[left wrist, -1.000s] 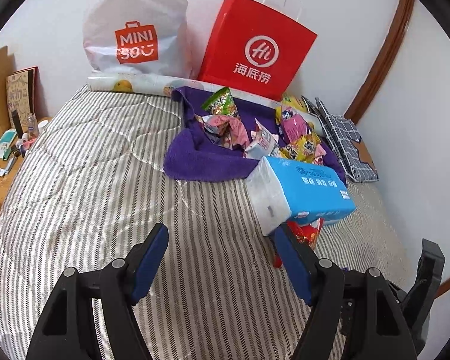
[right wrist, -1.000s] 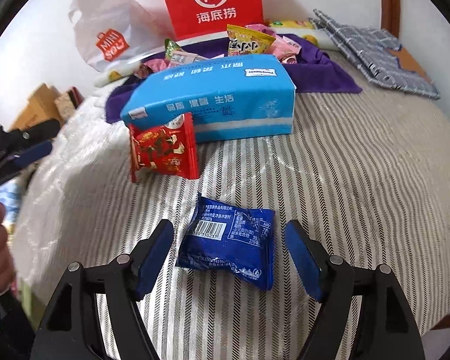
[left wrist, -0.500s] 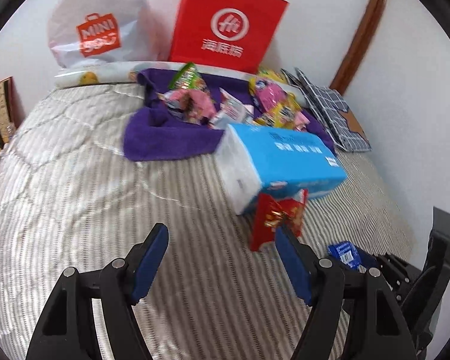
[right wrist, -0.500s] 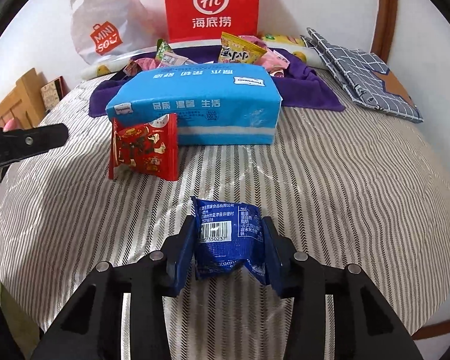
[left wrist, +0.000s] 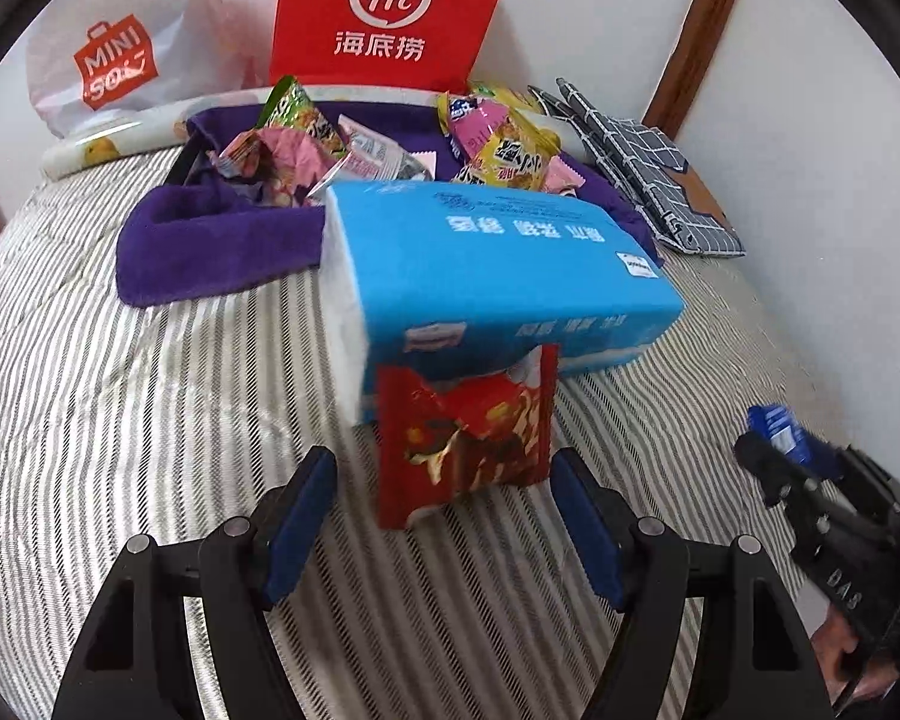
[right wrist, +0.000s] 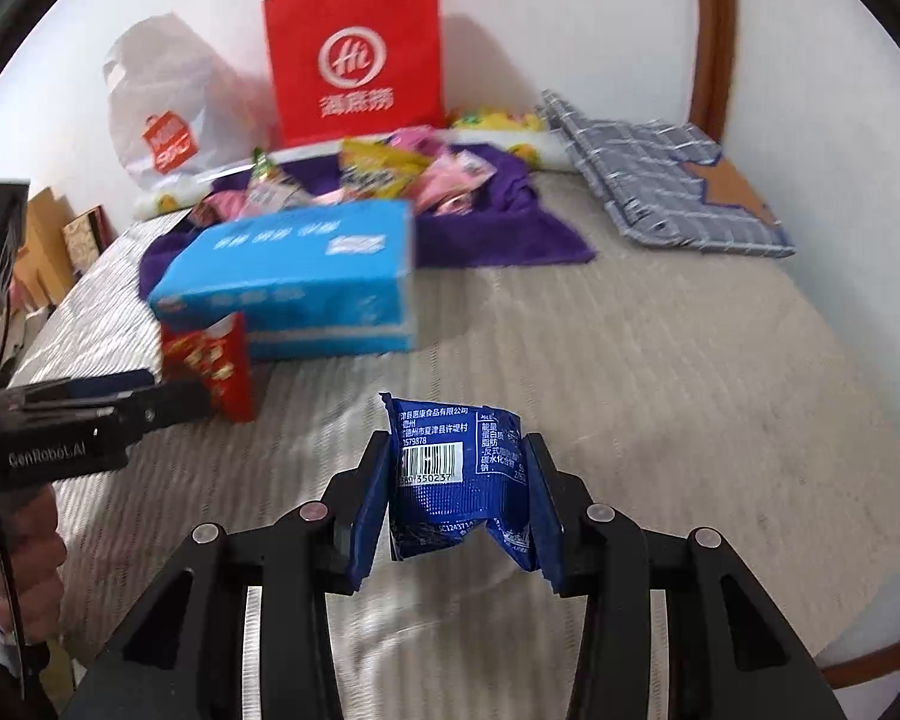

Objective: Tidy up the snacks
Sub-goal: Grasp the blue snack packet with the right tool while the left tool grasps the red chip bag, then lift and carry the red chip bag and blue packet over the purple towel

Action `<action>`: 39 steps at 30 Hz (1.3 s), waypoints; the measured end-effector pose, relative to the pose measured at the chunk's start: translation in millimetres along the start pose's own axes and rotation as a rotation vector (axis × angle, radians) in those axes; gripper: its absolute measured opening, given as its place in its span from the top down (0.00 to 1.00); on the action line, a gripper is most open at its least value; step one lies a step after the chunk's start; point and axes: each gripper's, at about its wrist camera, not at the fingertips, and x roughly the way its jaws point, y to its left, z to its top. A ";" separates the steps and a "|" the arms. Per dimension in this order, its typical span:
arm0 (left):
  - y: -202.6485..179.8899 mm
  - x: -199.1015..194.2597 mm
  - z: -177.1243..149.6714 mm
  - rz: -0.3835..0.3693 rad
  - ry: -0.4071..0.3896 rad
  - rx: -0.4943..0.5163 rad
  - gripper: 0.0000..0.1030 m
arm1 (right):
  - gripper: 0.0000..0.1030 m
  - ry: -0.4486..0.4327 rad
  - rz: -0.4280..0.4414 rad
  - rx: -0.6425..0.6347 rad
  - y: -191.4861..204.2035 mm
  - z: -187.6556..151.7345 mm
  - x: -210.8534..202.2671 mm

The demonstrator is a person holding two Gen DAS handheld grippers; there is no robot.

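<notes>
Right claw (right wrist: 459, 507) clenched on blue snack packet (right wrist: 459, 480), lower centre of the right wrist frame, above the striped bed (right wrist: 660, 390). Left claw (left wrist: 438, 525) spread wide, released, pads either side of red snack packet (left wrist: 465, 438) at centre frame, not touching. Red packet upright against blue tissue pack (left wrist: 486, 264). More snacks (left wrist: 498, 144) heaped on purple towel (left wrist: 210, 240), upper centre.

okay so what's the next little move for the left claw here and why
Probably ease the left claw forward and close on the red snack packet. Its fingers are open on either side of the packet, which stands propped against the blue tissue pack, while the right claw already grips the blue packet.
</notes>
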 end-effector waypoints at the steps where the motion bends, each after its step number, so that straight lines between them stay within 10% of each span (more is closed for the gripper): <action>1: -2.4 1.9 0.4 0.004 0.000 -0.002 0.30 | 0.59 -0.004 -0.016 0.001 -7.3 2.5 3.6; 18: -22.3 21.3 6.5 0.193 -0.057 -0.091 0.36 | 0.58 -0.027 0.006 0.022 -46.3 40.9 55.2; 24: -9.3 12.8 4.1 0.165 -0.053 -0.090 0.56 | 0.58 0.010 0.080 0.072 -54.1 37.8 62.6; 39: 16.2 -10.7 -1.8 0.140 -0.064 -0.135 0.57 | 0.58 0.047 0.068 0.042 -46.5 35.3 68.6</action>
